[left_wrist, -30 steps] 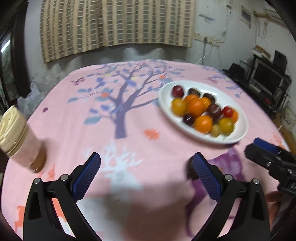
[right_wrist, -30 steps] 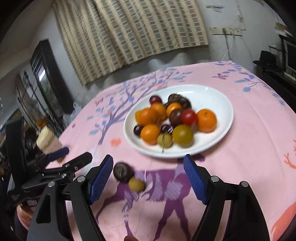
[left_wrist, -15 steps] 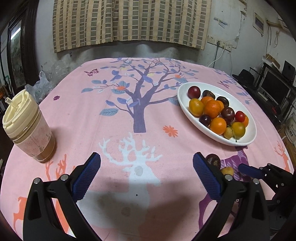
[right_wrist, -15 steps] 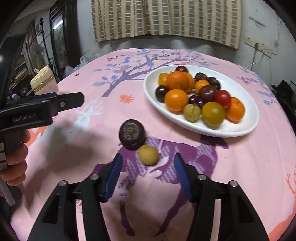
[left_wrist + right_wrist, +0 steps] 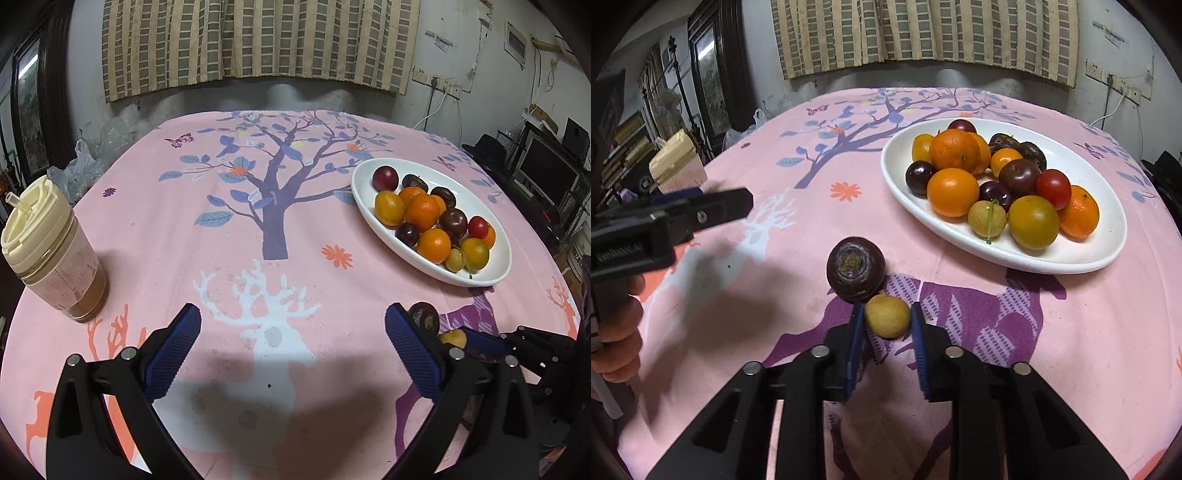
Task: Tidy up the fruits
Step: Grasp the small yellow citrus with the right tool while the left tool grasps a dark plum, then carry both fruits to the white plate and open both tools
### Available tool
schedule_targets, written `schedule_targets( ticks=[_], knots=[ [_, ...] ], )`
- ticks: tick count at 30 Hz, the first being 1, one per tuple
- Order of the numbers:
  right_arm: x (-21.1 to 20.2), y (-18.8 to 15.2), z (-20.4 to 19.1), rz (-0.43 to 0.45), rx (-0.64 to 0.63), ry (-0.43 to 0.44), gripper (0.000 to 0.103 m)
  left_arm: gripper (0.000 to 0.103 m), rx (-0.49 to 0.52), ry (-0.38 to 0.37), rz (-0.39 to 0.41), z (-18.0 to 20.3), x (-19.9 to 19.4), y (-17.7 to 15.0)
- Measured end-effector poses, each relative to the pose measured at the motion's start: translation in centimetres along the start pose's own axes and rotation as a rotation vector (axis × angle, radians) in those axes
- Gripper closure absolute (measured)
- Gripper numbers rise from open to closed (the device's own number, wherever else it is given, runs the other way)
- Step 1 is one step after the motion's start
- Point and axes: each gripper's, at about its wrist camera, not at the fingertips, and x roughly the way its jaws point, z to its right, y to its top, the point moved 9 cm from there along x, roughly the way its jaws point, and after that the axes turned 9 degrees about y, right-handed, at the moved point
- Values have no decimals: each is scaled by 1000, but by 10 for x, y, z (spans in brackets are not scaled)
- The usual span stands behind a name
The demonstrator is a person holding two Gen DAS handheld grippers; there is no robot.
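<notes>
A white oval plate holds several oranges, plums and small yellow fruits; it also shows in the left wrist view. On the pink cloth in front of it lie a dark purple fruit and a small yellow fruit, touching each other. My right gripper has its blue pads close on both sides of the small yellow fruit, which rests on the cloth. In the left wrist view the small yellow fruit and dark fruit sit by my right finger. My left gripper is open and empty above the cloth.
A cream-lidded drink cup stands at the table's left edge, also in the right wrist view. The round table has a pink cloth with a tree print. Shelves and monitors stand to the right of the table.
My right gripper has moved forward and down and narrowed from wide open to close around the small yellow fruit. My left gripper stayed open and drew back slightly.
</notes>
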Motion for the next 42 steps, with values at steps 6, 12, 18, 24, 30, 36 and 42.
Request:
schedule_targets(
  ticks=[6, 12, 18, 24, 30, 36, 42],
  knots=[
    [-26, 12, 11, 95, 70, 14, 78, 5, 27, 8, 7, 6, 2, -2],
    [-44, 22, 21, 154, 121, 19, 78, 5, 57, -63, 14, 27, 4, -11],
    [-48, 26, 26, 168, 134, 10, 78, 30, 188, -182, -1, 78, 7, -26],
    [-53, 27, 27, 180, 143, 15, 78, 44, 251, -193, -29, 110, 23, -30],
    [-56, 27, 32, 188, 161, 6, 78, 66, 267, -207, -63, 121, 33, -33],
    [-61, 29, 40, 203, 176, 5, 78, 67, 227, -248, -34, 114, 15, -17],
    [-71, 63, 74, 266, 198, -41, 78, 67, 226, -295, 69, 126, 2, 51]
  ],
)
